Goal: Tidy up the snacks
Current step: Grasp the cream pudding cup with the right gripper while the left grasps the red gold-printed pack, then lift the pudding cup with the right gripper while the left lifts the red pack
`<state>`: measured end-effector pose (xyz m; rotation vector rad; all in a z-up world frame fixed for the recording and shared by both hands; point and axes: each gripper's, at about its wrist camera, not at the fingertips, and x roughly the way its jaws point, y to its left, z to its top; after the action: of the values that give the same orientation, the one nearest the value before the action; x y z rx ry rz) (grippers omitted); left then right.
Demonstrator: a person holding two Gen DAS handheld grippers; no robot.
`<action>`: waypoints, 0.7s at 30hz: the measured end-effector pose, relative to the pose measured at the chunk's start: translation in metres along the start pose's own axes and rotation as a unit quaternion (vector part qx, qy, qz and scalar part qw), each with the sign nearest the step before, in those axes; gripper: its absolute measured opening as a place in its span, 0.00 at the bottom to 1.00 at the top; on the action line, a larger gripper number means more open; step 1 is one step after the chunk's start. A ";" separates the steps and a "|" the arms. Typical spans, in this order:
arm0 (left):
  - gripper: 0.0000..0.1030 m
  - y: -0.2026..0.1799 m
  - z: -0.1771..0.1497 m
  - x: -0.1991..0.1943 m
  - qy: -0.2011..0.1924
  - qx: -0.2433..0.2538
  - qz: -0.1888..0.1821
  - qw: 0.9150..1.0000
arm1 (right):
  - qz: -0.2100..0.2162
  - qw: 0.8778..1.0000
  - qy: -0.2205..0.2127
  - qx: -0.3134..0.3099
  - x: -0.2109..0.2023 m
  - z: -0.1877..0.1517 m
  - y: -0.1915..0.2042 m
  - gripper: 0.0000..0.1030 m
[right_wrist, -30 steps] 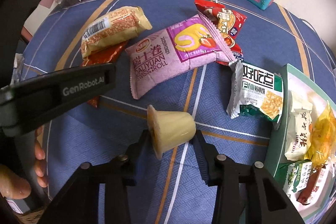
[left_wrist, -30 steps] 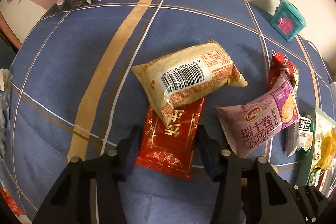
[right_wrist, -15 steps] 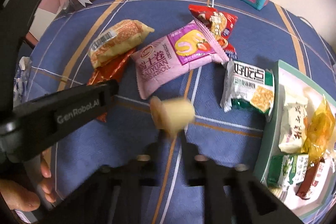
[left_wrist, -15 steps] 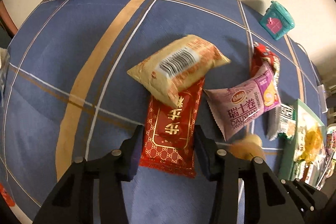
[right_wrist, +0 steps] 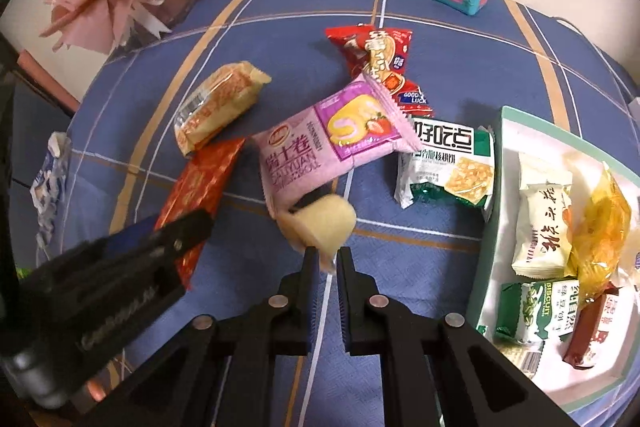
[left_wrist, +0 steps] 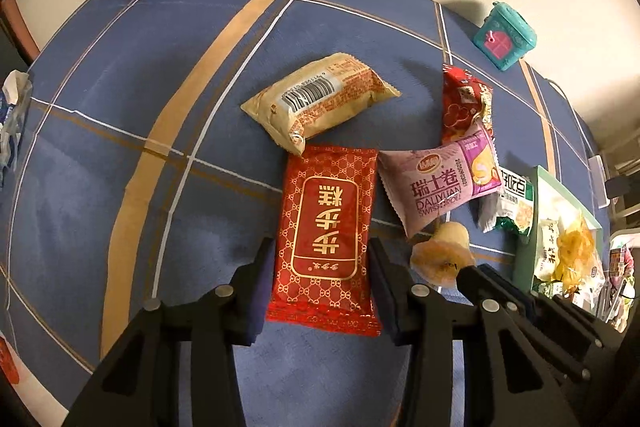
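Left gripper (left_wrist: pixel 320 291) clamps the red packet (left_wrist: pixel 326 231) by its long edges. Right gripper (right_wrist: pixel 327 261) pinches the jelly cup (right_wrist: pixel 320 225) by its rim, both lifted, probably for the tray (right_wrist: pixel 486 247) at its right.

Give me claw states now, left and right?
Left claw: closed on the red snack packet, gripping its two long sides.
Right claw: closed, pinching the rim of the yellow jelly cup.
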<state>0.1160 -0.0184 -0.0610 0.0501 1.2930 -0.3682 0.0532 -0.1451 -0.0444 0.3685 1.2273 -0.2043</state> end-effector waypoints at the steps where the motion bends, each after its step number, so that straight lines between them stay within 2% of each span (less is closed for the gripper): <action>1: 0.45 0.001 0.001 0.000 0.000 -0.002 0.001 1.000 | 0.006 1.000 0.002 0.002 0.001 0.002 -0.002 0.12; 5: 0.45 0.005 0.006 0.006 0.003 -0.015 0.000 1.000 | 0.019 1.000 0.001 0.010 0.002 0.005 -0.007 0.14; 7: 0.45 0.008 0.006 0.005 0.004 -0.020 -0.001 1.000 | 0.023 1.000 0.003 0.014 0.001 0.005 -0.007 0.19; 9: 0.45 0.010 0.007 0.005 0.004 -0.023 -0.002 1.000 | 0.023 1.000 0.006 0.019 0.003 0.005 -0.008 0.33; 11: 0.45 0.013 0.006 0.004 0.005 -0.026 -0.001 1.000 | 0.021 1.000 0.007 0.022 0.005 0.004 -0.008 0.39; 16: 0.45 0.018 0.006 0.005 0.006 -0.033 -0.002 0.999 | 0.018 0.999 0.007 0.038 0.011 0.006 -0.007 0.40; 21: 0.45 0.027 0.007 0.004 0.006 -0.048 -0.010 0.999 | 0.008 0.999 0.004 0.041 0.017 0.007 -0.007 0.49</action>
<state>0.1317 0.0043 -0.0672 -0.0430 1.3218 -0.3227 0.0623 -0.1529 -0.0592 0.4494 1.2261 -0.2401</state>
